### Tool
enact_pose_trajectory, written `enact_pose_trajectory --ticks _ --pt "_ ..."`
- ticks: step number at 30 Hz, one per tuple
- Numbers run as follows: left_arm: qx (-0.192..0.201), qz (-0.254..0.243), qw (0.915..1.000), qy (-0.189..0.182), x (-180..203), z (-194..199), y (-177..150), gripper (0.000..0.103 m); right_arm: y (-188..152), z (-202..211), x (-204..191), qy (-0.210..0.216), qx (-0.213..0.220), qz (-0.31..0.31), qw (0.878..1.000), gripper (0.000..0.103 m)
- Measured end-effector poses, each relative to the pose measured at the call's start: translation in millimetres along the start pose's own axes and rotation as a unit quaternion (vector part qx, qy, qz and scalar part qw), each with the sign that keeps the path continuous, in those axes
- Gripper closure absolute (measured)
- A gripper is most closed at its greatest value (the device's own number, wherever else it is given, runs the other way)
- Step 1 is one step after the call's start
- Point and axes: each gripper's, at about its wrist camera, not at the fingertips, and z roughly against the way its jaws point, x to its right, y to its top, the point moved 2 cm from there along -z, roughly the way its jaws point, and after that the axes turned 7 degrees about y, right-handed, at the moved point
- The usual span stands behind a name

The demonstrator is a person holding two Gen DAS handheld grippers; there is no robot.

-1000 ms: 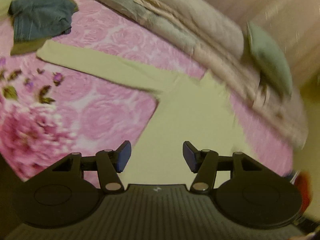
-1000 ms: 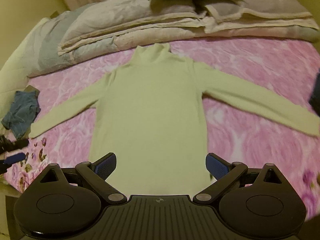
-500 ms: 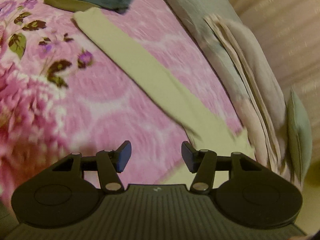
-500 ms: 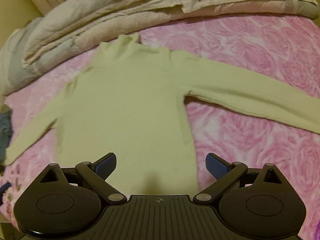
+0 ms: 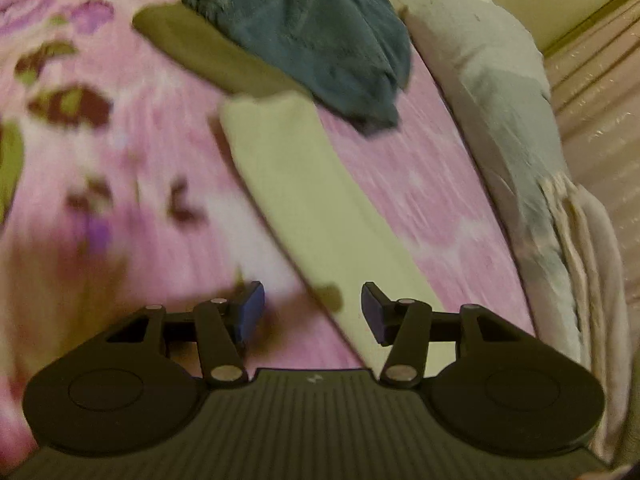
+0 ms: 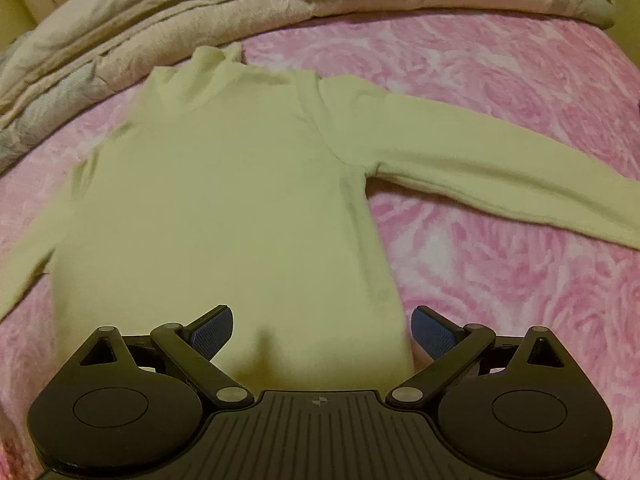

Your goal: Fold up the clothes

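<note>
Writing: no readable words anywhere; each gripper body shows only a small pale mark on its ribbed top, too small to read.
Left gripper point(image 5: 313, 310): jaws parted, nothing between them, hovering over the bed.
Right gripper point(image 6: 322, 330): jaws spread wide, empty, poised just above the lower body of the garment.
Sweater point(image 6: 224, 208): pale yellow-green, high-necked, long-sleeved, lying flat and face up on the bed; hem runs under the right jaws, neck points away from them.
Right sleeve point(image 6: 500, 164): stretched out flat, running off to the right beyond the right jaws.
Left sleeve point(image 5: 312, 200): a straight pale band starting between the left jaws and running away up-left; its cuff end lies far ahead.
Bedspread point(image 6: 500, 280): pink with a rose pattern on either side of the jaws; darker flower prints left of the left jaws, blurred.
Olive cloth point(image 5: 200, 52): just beyond the cuff, touching or nearly touching it, cannot tell.
Blue-grey garment point(image 5: 316, 36): crumpled, lying on the olive cloth, far ahead of the left jaws.
Folded quilts point(image 6: 200, 12): beige and grey, piled beyond the neck of the sweater.
</note>
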Motion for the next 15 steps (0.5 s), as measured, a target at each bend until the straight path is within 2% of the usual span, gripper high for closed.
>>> enact_pose_trajectory --ticks 6,7,8,9,11,13,15 --pt "0.034 -0.013 0.9992 0.015 4.6 -21.3 23.8 0.058 -2.3 -13.0 -2.4 -0.02 -0.006 -0.009 1.0 0.005" --pt "0.036 -0.01 0.9992 0.013 6.1 -23.4 25.1 0.064 -2.3 -14.7 -3.0 -0.023 -0.006 -0.006 1.0 0.005" --pt "0.035 -0.003 0.9994 0.007 7.2 -24.5 25.9 0.082 -1.9 -15.9 -3.4 -0.027 -0.004 -0.002 1.0 0.005" --pt "0.034 0.004 0.9994 -0.004 8.3 -24.4 26.0 0.103 -1.3 -16.9 -3.7 -0.03 -0.003 0.002 1.0 0.005" --pt "0.035 0.015 0.9985 -0.039 12.9 -18.3 24.1 0.101 1.1 -15.4 -2.3 -0.033 0.005 0.009 0.999 0.005" --pt "0.052 0.001 0.9961 -0.071 29.2 -2.7 19.5 0.101 3.6 -12.1 2.1 -0.034 0.015 0.011 0.999 0.005" --pt "0.056 -0.027 0.9899 -0.127 57.1 19.2 8.1 0.102 6.0 -7.4 8.9 -0.036 0.026 0.01 0.999 0.005"
